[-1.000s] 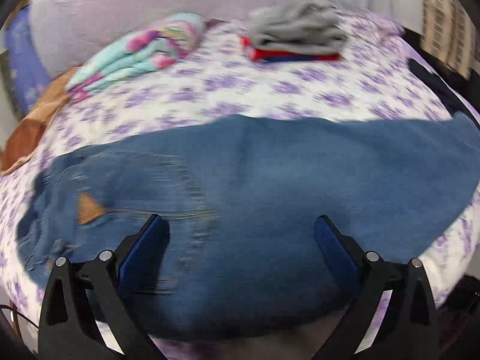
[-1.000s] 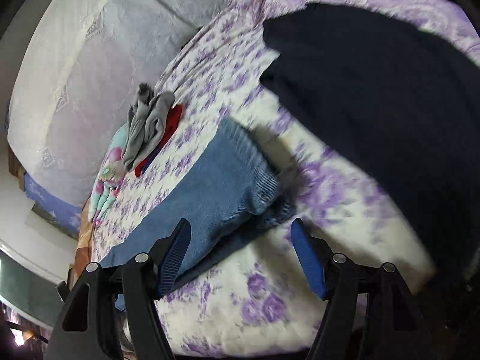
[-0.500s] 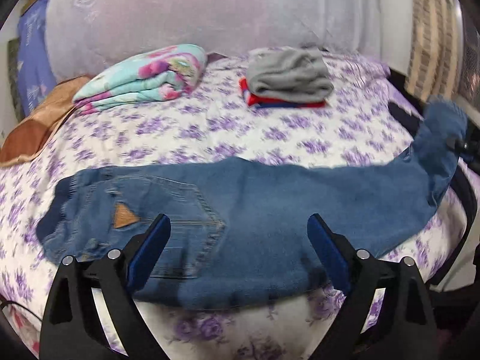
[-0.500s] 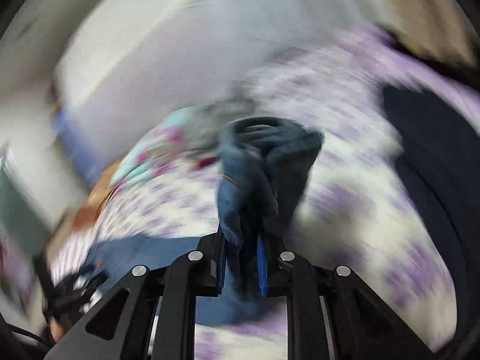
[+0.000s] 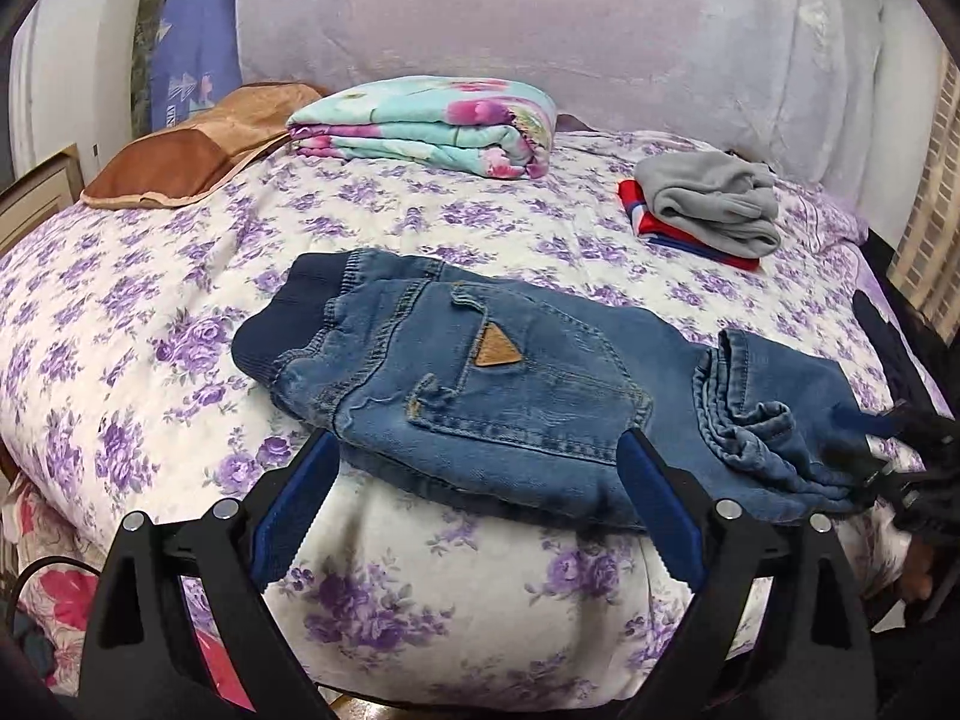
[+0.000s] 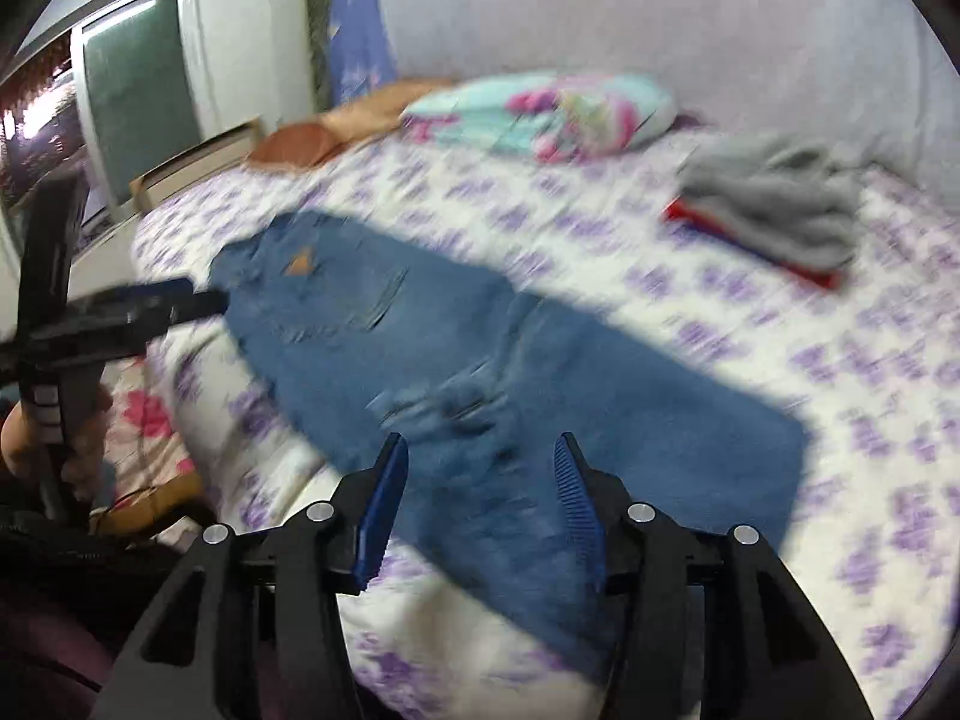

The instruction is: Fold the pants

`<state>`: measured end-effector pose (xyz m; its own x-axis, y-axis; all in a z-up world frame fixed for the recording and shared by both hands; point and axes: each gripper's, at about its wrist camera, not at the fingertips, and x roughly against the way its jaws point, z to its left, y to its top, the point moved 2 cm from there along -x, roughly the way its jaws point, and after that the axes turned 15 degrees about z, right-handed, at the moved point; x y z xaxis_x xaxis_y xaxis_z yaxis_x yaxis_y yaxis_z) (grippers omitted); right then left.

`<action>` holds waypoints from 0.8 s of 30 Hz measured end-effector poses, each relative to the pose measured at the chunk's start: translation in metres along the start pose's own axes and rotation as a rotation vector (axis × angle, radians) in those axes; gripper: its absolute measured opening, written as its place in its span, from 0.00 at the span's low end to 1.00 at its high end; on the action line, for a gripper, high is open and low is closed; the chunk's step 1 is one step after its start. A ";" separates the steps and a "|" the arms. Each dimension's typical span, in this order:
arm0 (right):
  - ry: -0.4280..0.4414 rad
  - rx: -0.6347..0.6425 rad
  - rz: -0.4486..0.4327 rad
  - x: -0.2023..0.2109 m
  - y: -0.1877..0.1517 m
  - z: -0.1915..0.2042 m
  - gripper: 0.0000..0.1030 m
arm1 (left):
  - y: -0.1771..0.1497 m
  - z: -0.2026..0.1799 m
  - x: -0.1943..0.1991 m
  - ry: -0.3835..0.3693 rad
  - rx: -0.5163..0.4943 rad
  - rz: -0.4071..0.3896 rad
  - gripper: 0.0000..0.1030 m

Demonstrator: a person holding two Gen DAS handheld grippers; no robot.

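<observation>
Blue jeans lie on the bed near its front edge, waistband to the left, back pocket with a tan triangle patch up. The leg ends are folded back over the legs on the right. My left gripper is open and empty, just in front of the jeans at the mattress edge. In the right wrist view the jeans are blurred; my right gripper is open just above the folded leg part. The right gripper also shows at the right edge of the left wrist view.
A folded floral blanket and a brown pillow lie at the back left. A grey garment on a red and blue stack sits at the back right. A dark garment lies at the right bed edge.
My right gripper carried the leg ends leftward over the jeans, laid them down and opened. My left gripper pulled back from the jeans and stayed open.
</observation>
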<state>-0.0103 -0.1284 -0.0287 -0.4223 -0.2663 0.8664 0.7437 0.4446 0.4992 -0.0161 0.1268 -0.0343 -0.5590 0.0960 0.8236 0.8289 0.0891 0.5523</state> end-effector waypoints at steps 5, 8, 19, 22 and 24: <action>0.015 0.028 0.063 -0.019 0.019 -0.005 0.30 | -0.001 -0.007 -0.007 -0.014 -0.002 0.012 0.89; 0.027 0.030 0.193 -0.055 0.022 -0.001 0.08 | -0.005 -0.007 -0.007 -0.004 -0.002 0.028 0.89; 0.029 0.081 0.162 -0.060 0.025 0.014 0.12 | -0.015 0.078 -0.011 -0.135 0.329 0.082 0.89; 0.037 0.061 0.124 -0.063 0.016 0.010 0.24 | -0.016 0.093 -0.029 -0.223 0.444 0.128 0.89; 0.086 0.031 0.076 -0.047 0.015 0.005 0.60 | -0.010 0.091 -0.032 -0.259 0.466 0.117 0.90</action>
<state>0.0182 -0.1046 -0.0613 -0.3178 -0.3028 0.8985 0.7550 0.4925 0.4330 -0.0083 0.2129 -0.0782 -0.4995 0.3676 0.7845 0.8220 0.4872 0.2951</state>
